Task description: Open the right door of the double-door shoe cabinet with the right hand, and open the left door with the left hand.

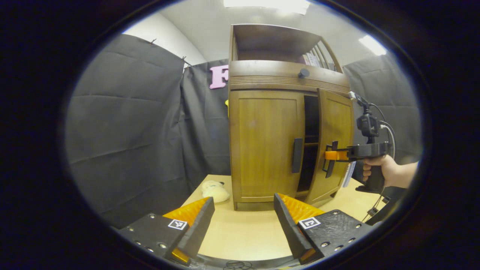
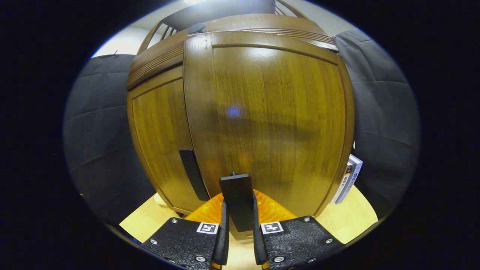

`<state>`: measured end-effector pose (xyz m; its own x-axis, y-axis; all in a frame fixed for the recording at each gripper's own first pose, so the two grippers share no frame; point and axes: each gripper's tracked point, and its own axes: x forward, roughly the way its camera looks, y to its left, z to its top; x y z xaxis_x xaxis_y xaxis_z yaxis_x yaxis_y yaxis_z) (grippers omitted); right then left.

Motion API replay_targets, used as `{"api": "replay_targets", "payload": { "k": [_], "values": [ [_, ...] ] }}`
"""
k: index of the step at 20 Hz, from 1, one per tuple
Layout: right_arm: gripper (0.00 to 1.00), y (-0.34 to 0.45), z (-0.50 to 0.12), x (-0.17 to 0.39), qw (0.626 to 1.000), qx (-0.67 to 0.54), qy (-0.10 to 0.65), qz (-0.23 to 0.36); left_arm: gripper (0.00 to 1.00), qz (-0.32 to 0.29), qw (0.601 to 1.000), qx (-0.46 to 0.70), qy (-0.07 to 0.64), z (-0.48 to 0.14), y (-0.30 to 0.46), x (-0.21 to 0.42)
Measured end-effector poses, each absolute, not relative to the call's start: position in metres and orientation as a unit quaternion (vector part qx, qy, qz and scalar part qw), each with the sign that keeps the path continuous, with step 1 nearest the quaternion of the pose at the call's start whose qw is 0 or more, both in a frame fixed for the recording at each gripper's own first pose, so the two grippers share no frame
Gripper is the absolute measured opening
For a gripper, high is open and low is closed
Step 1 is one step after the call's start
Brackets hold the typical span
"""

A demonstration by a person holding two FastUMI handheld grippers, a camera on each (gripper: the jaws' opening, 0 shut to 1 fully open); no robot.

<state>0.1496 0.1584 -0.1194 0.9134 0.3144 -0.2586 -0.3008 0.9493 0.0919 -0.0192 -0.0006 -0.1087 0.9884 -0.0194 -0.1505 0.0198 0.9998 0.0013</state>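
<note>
A brown wooden shoe cabinet (image 1: 270,80) stands on a light table (image 1: 240,232). Its left door (image 1: 264,144) is closed, with a dark vertical handle (image 1: 297,155). The right door (image 1: 334,144) stands partly ajar, showing a dark gap. In the left gripper view my right gripper (image 1: 330,155), held by a hand (image 1: 386,170), grips that door's handle. In the right gripper view my right gripper (image 2: 238,210) is shut on the right door's dark handle (image 2: 237,198), with the right door (image 2: 277,116) close in front and the left door's handle (image 2: 193,174) to the left. My left gripper (image 1: 243,215) is open, short of the cabinet.
A pale plush toy (image 1: 214,191) lies on the table left of the cabinet's base. Books (image 2: 348,180) lean at the cabinet's right side. A round knob (image 1: 303,73) sits on the drawer above the doors. Black cloth walls surround the booth.
</note>
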Motion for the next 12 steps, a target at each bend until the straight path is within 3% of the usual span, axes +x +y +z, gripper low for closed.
{"api": "replay_targets", "payload": {
  "k": [12],
  "values": [
    [0.27, 0.118, -0.124, 0.105, 0.979, 0.033, 0.129, 0.155, 0.91, -0.032, 0.996, -0.013, 0.083, -0.115, -0.030, -0.045]
  ]
}}
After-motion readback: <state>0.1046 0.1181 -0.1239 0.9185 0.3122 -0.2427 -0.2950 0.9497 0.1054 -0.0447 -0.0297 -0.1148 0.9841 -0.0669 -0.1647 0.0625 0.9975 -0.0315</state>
